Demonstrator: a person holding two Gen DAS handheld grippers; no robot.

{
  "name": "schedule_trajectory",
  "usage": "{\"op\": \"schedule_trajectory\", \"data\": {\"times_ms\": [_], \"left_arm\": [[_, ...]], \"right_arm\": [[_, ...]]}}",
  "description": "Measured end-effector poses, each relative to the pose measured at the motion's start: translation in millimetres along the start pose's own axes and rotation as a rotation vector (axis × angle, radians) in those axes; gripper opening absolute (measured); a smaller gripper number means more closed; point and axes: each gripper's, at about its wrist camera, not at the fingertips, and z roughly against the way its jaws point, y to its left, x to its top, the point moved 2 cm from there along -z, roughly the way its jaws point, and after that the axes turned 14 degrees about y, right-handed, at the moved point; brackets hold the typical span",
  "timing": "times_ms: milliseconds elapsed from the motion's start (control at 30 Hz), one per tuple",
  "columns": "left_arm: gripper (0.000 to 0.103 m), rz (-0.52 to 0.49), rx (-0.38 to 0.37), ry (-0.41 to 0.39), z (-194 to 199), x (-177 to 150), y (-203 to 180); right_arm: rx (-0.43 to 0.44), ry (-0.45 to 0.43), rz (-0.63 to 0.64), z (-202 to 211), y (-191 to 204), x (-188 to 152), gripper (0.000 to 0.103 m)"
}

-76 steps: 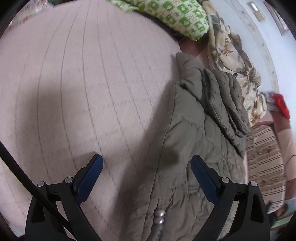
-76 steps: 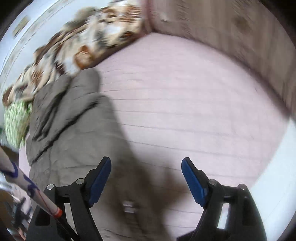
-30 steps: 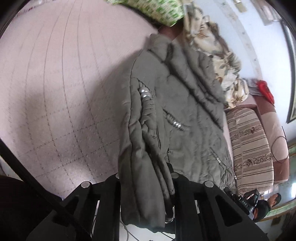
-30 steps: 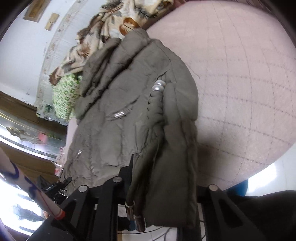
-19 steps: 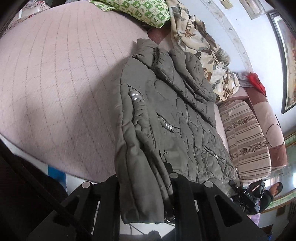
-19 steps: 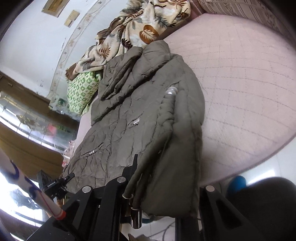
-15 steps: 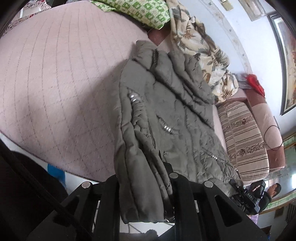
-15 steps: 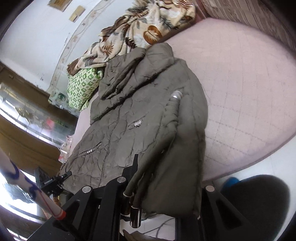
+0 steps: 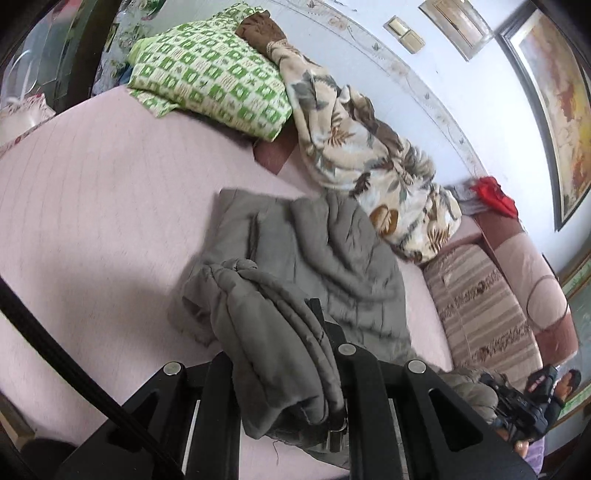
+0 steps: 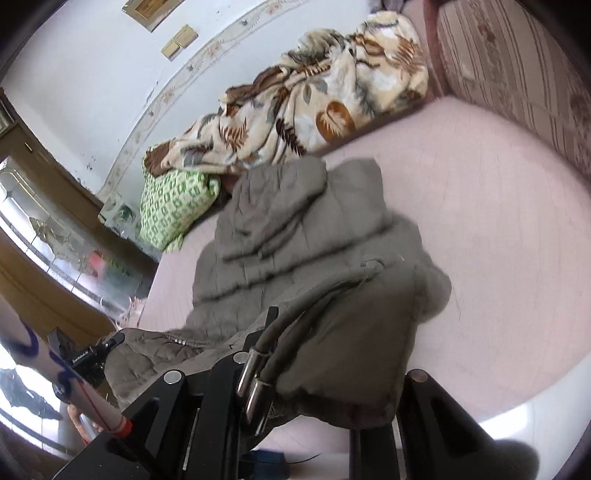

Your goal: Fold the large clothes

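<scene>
A pink quilted bed [image 9: 92, 206] carries the puffy olive jacket [image 9: 314, 258], a leaf-print blanket [image 9: 354, 147] and a green checked pillow [image 9: 210, 74] beyond it. Left gripper [image 9: 286, 391] and right gripper [image 10: 314, 402] each pinch bunched hem, fingers pressed together.

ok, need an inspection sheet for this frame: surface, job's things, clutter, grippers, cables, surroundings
Surface: pink quilted bed cover, bare on both sides of the coat.
Job's things: grey-green padded coat, collar end lying on the bed, near end raised and bunched in both grippers.
Clutter: green checked pillow, leaf-print blanket and a red cloth along the wall.
Grippers: left gripper shut on coat; right gripper shut on coat, with metal cord ends hanging beside its pads.
Cables: black cable crossing the left view.
Surroundings: striped sofa cushion, white wall with switch plates, framed picture.
</scene>
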Motion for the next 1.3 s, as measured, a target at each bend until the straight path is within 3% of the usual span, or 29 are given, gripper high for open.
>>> {"op": "schedule_trajectory", "data": {"times_ms": [267, 433, 600, 867, 1033, 1133, 1300], "left_arm": [[0.014, -0.021, 0.052, -0.041, -36.5, 81.7, -29.1], [0.014, -0.013, 0.097, -0.047, -58.5, 110.3, -27.4], [0.014, -0.033, 0.172, -0.012, -86.0, 141.2, -27.4], [0.015, 0.015, 0.252, 0.058, -134.4, 189.4, -20.2], [0.017, 0.039, 0.293, 0.088, -167.3, 199.7, -9.3], [0.020, 0.057, 0.259, 0.108, -178.8, 202.9, -2.9], [0.038, 0.045, 0.124, 0.109, -176.4, 204.9, -2.0]], "right_arm": [[-0.096, -0.027, -0.006, 3.2, 33.4, 71.8, 0.017], [-0.186, -0.003, -0.065, -14.9, 40.3, 119.8, 0.017], [-0.210, -0.023, -0.144, -34.3, 38.7, 153.7, 0.017], [-0.243, -0.035, -0.247, -65.4, 40.1, 206.1, 0.017], [-0.323, -0.012, -0.218, -95.0, 45.9, 230.1, 0.017], [-0.368, 0.004, -0.207, -116.6, 40.0, 242.1, 0.018], [-0.396, 0.020, -0.242, -147.5, 14.9, 255.9, 0.018]]}}
